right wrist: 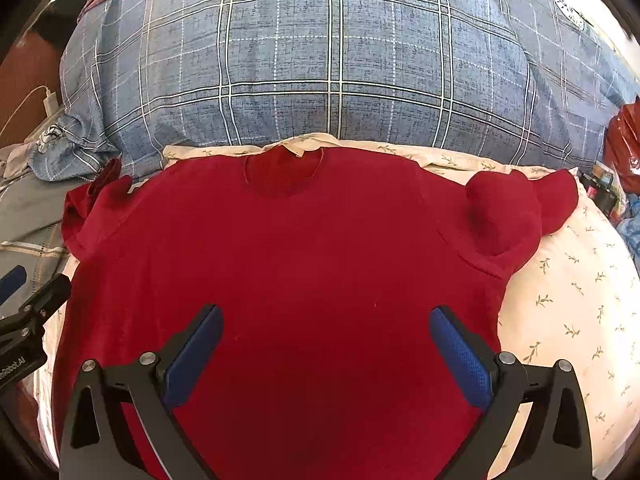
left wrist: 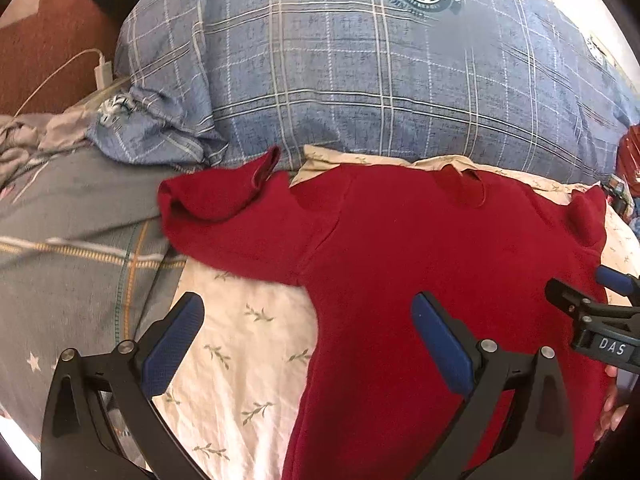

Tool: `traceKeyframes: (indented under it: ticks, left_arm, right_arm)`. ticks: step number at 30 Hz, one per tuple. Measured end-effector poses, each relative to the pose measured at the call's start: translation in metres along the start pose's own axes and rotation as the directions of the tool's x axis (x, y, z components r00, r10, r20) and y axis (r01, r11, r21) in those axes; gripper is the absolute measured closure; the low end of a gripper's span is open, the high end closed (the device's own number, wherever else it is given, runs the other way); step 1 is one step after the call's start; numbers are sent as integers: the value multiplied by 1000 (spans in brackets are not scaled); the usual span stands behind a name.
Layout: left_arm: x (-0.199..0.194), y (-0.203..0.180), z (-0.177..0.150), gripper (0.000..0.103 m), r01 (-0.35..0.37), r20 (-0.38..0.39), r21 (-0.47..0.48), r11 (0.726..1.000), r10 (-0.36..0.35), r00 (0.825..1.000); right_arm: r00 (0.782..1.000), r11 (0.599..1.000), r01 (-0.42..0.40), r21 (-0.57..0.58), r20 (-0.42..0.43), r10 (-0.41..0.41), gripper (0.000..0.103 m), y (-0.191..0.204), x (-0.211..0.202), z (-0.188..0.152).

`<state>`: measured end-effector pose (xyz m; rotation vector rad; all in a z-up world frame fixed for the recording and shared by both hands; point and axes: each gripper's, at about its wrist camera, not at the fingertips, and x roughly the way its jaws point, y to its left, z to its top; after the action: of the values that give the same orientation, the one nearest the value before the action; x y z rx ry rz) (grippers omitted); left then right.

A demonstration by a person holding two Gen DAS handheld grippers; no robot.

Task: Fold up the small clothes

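Observation:
A small dark red T-shirt lies spread flat on a cream leaf-print cloth, neck hole toward the far side. Its left sleeve sticks out with the cuff curled; the right sleeve is bunched into a rounded lump. My left gripper hovers open over the shirt's left edge, one finger over the cloth, the other over red fabric. My right gripper hovers open above the shirt's lower middle. Nothing is held. The right gripper also shows at the left wrist view's right edge.
A big blue plaid pillow fills the far side behind the shirt. A grey patterned bedsheet lies to the left, with a white charger and cable beyond. Red and blue clutter sits at the far right.

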<state>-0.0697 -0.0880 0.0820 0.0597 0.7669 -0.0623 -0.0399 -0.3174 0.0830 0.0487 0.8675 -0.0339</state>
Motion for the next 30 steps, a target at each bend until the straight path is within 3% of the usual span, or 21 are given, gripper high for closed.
traceKeyframes:
  ticks: [10, 23, 30]
  left_arm:
    - [17, -9, 14, 0, 44, -15, -13, 999, -44, 999]
    - [45, 11, 7, 0, 38, -55, -52, 998, -41, 998]
    - [46, 17, 10, 0, 34, -44, -45, 998, -36, 998]
  right_arm:
    - [1000, 1000, -8, -28, 2, 8, 1, 6, 6, 5]
    - [998, 998, -58, 8, -13, 58, 1, 14, 28, 11]
    - [998, 998, -54, -38, -34, 53, 1, 28, 34, 16]
